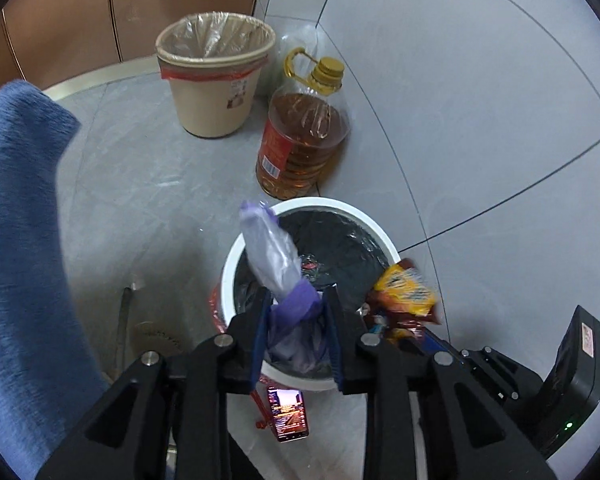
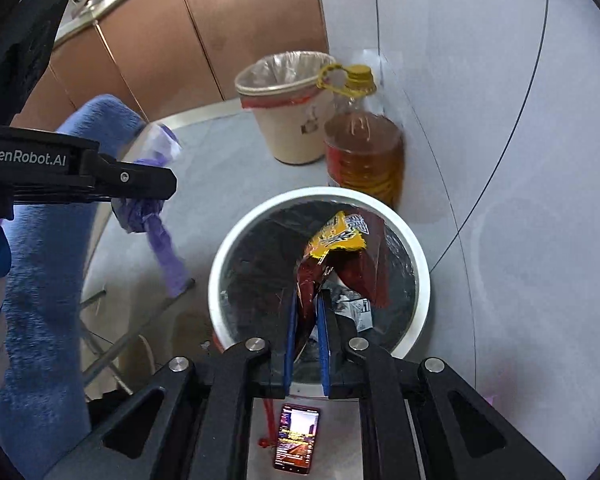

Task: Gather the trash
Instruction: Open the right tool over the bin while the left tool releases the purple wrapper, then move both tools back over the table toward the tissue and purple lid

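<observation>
A white trash bin (image 1: 230, 264) (image 2: 420, 264) with a black liner stands on the grey floor below both grippers. My left gripper (image 1: 298, 296) is shut on a crumpled purple plastic bag (image 1: 272, 252) and holds it above the bin's near left rim. The bag also shows in the right wrist view (image 2: 156, 220), hanging from the left gripper (image 2: 140, 196). My right gripper (image 2: 306, 300) is shut on a red and yellow snack wrapper (image 2: 336, 240) over the bin's opening. The wrapper shows in the left wrist view (image 1: 404, 292) at the bin's right rim.
A beige bin (image 1: 216, 80) (image 2: 288, 104) with a clear liner stands by the brown cabinets. A large cooking oil bottle (image 1: 304, 132) (image 2: 364, 152) stands between the bins. A lit phone (image 1: 288, 414) (image 2: 296, 438) lies on the floor. A blue sleeve (image 1: 24, 248) fills the left.
</observation>
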Action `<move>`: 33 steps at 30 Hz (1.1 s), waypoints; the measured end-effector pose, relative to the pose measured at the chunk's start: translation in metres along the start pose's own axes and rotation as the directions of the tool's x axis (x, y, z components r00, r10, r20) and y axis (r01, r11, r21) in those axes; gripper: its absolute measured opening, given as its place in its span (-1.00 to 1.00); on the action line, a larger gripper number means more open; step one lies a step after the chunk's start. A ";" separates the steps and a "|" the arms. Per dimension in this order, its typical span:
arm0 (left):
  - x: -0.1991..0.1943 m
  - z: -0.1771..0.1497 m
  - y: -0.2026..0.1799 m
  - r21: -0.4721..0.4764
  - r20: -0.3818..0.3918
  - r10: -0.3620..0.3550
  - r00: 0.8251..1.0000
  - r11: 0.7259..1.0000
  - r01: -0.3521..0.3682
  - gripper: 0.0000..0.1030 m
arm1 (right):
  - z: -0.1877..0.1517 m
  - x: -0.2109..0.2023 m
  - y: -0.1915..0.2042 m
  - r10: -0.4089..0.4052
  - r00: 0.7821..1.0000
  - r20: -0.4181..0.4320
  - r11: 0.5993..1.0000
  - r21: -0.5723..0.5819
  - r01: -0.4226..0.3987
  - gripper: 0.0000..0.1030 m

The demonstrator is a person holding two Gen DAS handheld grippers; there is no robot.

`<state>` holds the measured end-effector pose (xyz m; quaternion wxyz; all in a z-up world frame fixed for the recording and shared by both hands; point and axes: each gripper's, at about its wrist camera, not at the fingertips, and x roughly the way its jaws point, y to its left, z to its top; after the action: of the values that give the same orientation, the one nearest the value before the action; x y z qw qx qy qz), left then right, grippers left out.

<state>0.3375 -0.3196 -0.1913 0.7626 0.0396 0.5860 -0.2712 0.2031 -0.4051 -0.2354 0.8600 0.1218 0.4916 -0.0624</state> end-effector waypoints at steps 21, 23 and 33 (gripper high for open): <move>-0.110 -0.039 0.016 -0.015 0.203 -0.043 0.978 0.999 0.047 -0.24 | 0.003 -0.064 0.033 0.064 0.991 0.114 0.998 -0.006 -0.064 -0.46; -0.130 -0.047 0.020 -0.019 0.229 -0.037 0.973 0.999 0.043 -0.24 | 0.002 -0.083 0.047 0.082 0.987 0.139 0.996 -0.032 -0.079 -0.46; -0.231 -0.097 0.048 -0.038 0.358 0.014 0.933 0.999 0.000 -0.24 | 0.000 -0.170 0.110 0.161 0.957 0.241 0.979 -0.159 -0.125 -0.45</move>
<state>0.2362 -0.1571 -0.0222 0.8582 -0.0227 0.4419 -0.2603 0.1421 -0.3011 -0.0728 0.9244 0.0867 0.3709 0.0201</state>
